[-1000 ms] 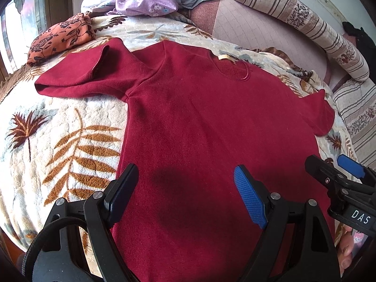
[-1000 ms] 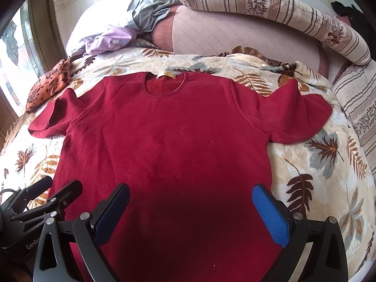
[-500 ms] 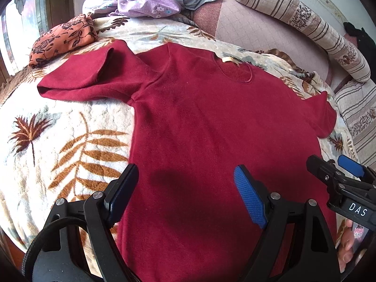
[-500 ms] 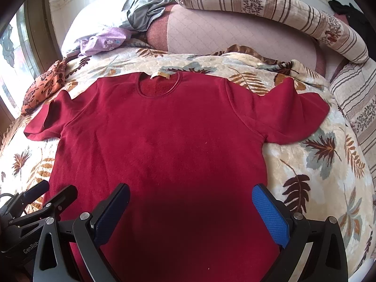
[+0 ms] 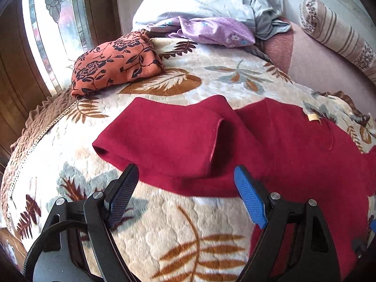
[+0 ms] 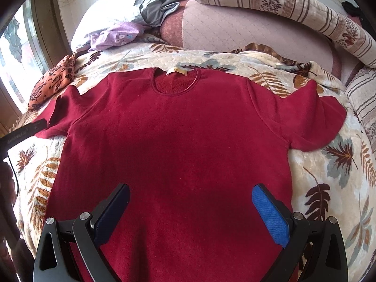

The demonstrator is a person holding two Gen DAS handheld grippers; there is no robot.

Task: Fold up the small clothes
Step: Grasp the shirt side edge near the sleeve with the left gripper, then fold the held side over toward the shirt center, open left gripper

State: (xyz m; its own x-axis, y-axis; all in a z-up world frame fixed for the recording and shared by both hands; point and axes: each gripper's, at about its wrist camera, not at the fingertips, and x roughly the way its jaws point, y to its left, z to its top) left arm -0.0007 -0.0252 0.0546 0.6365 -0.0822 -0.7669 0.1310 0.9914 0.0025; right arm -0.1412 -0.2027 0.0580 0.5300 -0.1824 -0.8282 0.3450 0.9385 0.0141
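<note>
Dark red short-sleeved fleece shirt [image 6: 174,141] was spread flat on the leaf-patterned plush blanket [image 6: 329,176], ahead of both the left gripper [image 5: 185,188] and the right gripper [image 6: 190,202], each held with jaws apart and empty.

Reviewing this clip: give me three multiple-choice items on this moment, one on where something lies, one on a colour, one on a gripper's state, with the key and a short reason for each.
1. Where does the orange floral cloth lie?
A. On the shirt's chest
B. On the leaf-print blanket near the window, beyond the shirt's sleeve
C. Between the right gripper's fingers

2. What colour is the shirt spread on the bed?
A. Dark red
B. Grey
C. Purple

3. How is the left gripper just now?
A. Shut on the sleeve
B. Shut on the blanket
C. Open, nothing between its fingers

Key: 1 B, the left wrist view shows it at the blanket's far corner by the window. 2 A, both views show dark red fabric. 3 C, the fingers stand wide apart short of the sleeve.
</note>
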